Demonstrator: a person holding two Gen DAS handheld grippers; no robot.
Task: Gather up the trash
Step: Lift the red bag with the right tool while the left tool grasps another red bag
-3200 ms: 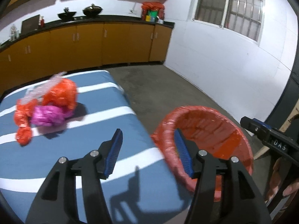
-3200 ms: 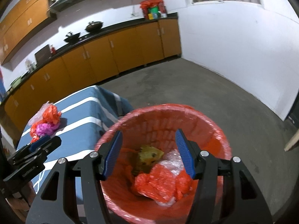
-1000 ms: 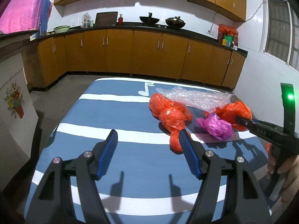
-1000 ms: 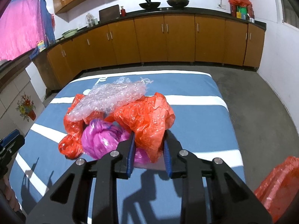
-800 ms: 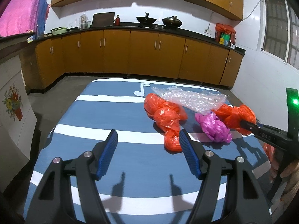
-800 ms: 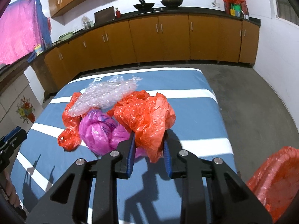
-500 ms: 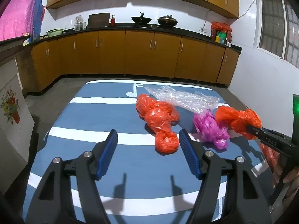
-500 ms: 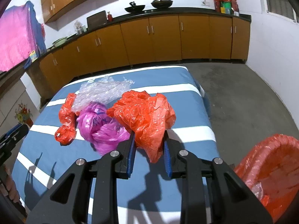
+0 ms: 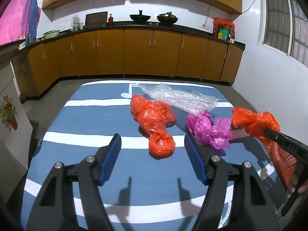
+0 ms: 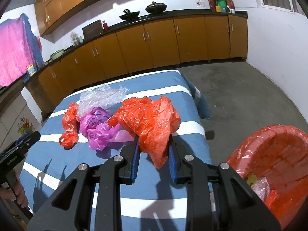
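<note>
Right gripper (image 10: 154, 159), jaws nearly closed, pinches a crumpled orange plastic bag (image 10: 150, 123) by its lower folds, lifted clear of the blue-and-white striped table (image 10: 115, 202), presumably so it can be carried sideways to the bin. Left gripper (image 9: 153, 159) hangs above the table with jaws wide apart and nothing between them, aimed at a knotted orange bag (image 9: 154, 123), probably the next pick. A pink plastic bag (image 9: 209, 129) and a clear bubble-wrap sheet (image 9: 177, 98) lie just beside it. The bin with orange liner (image 10: 273, 154), on the floor off the table's right edge, already contains a yellow scrap (image 10: 251, 179), clear wrap and orange plastic.
</note>
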